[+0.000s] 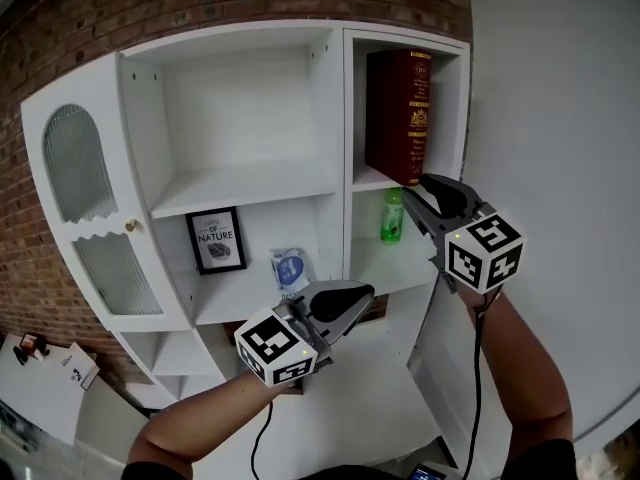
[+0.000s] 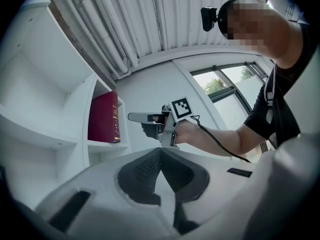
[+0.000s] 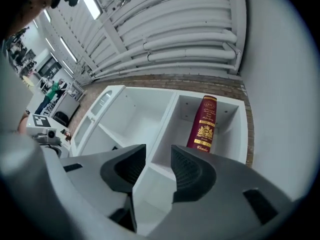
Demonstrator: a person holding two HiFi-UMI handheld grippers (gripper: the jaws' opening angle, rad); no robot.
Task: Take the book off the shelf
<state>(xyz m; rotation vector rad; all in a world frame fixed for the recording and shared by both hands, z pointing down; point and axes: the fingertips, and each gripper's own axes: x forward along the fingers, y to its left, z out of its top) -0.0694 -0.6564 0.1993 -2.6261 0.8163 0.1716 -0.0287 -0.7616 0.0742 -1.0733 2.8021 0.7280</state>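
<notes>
At the far left of the white shelf unit an arched cabinet door stands closed. Next to it, on a lower shelf, sit a small framed print and a blue packet.

Below those, the left gripper is held low in front of the unit, away from every shelf. Its jaws are pressed together with nothing between them, and it takes no part in the job for now.

Further right, in the narrow column, a green bottle stands in the middle compartment. Directly above it, in the top compartment, the dark red book stands upright on its shelf, spine outward, untouched. The task has barely begun: the book has not been gripped or shifted, and the whole pull-out is still to do.

On the right, the right gripper is raised to the level of the book's bottom edge and points at it. Its jaws are partly spread with a clear gap and nothing in it. Its own view shows the book beyond the tips, so I judge it near but not touching. To my eye that gap looks too narrow for the spine, so the jaws would need to open wider before closing on it.
</notes>
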